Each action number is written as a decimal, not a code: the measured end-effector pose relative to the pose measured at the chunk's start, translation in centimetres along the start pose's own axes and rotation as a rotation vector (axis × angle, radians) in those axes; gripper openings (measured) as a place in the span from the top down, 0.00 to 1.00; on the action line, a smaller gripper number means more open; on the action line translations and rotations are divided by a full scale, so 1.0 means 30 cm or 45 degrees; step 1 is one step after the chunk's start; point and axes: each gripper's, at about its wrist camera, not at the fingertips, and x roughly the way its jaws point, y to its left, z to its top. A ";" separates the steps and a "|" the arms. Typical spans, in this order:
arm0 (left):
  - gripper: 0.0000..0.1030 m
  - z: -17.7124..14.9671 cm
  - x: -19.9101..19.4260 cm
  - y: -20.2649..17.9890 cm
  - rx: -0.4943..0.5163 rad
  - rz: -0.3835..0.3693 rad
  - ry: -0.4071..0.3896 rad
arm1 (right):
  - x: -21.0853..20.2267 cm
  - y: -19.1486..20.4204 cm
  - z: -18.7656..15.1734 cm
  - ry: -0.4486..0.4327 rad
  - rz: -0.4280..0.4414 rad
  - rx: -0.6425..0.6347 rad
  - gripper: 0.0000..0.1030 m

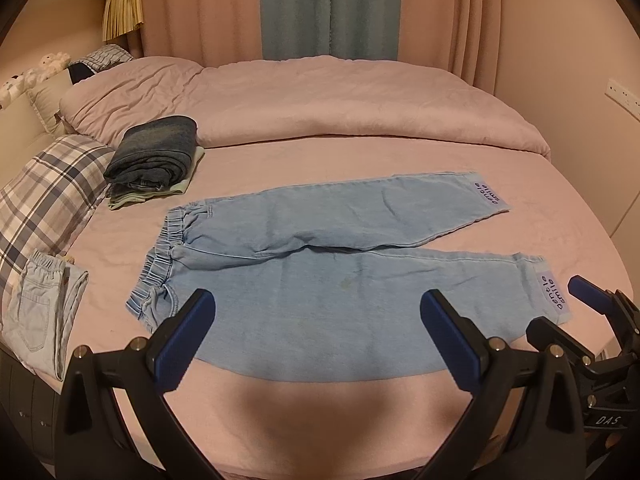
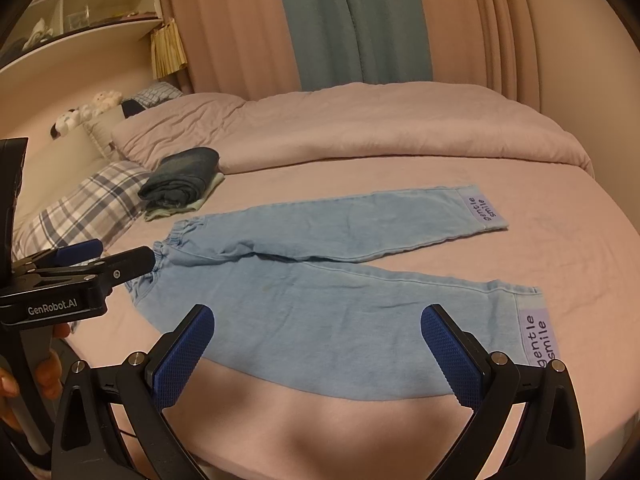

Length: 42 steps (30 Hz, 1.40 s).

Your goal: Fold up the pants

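Both cuff patches (image 2: 538,338) on pale pants (image 2: 320,300) read "gentle smile".

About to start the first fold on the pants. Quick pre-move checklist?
1. Light blue pants spread flat, legs apart: ok.
2. Left gripper open, holding nothing: ok.
3. Right gripper open, holding nothing: ok.
4. Elastic waistband visible and uncovered: ok.
5. Folded dark jeans lie apart from the pants: ok.
6. Near cuff with label reachable by the right gripper: cannot tell.
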 end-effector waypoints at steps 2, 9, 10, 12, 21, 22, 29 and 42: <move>0.00 0.001 0.001 -0.001 -0.001 -0.005 0.011 | -0.001 0.001 0.000 0.001 -0.002 0.001 0.00; 0.00 -0.007 -0.003 0.001 0.016 -0.013 0.005 | -0.003 0.001 0.000 -0.002 -0.002 0.000 0.00; 0.00 -0.008 -0.004 0.000 0.021 -0.013 0.000 | -0.005 0.000 0.001 -0.002 -0.002 0.000 0.00; 0.00 -0.010 -0.004 0.000 0.031 -0.012 -0.003 | -0.005 0.000 0.001 -0.001 -0.003 0.001 0.00; 0.00 -0.012 -0.003 -0.009 0.033 -0.020 -0.027 | -0.005 0.001 0.000 -0.002 -0.003 0.000 0.00; 0.00 -0.011 -0.003 -0.011 0.031 -0.021 -0.027 | -0.005 0.001 0.000 -0.002 -0.003 0.001 0.00; 0.00 -0.009 -0.005 -0.019 0.029 -0.025 -0.018 | -0.006 -0.002 0.000 -0.003 -0.003 0.000 0.00; 0.00 -0.018 0.004 -0.004 -0.007 -0.046 0.001 | -0.001 -0.004 -0.001 0.000 0.011 -0.012 0.00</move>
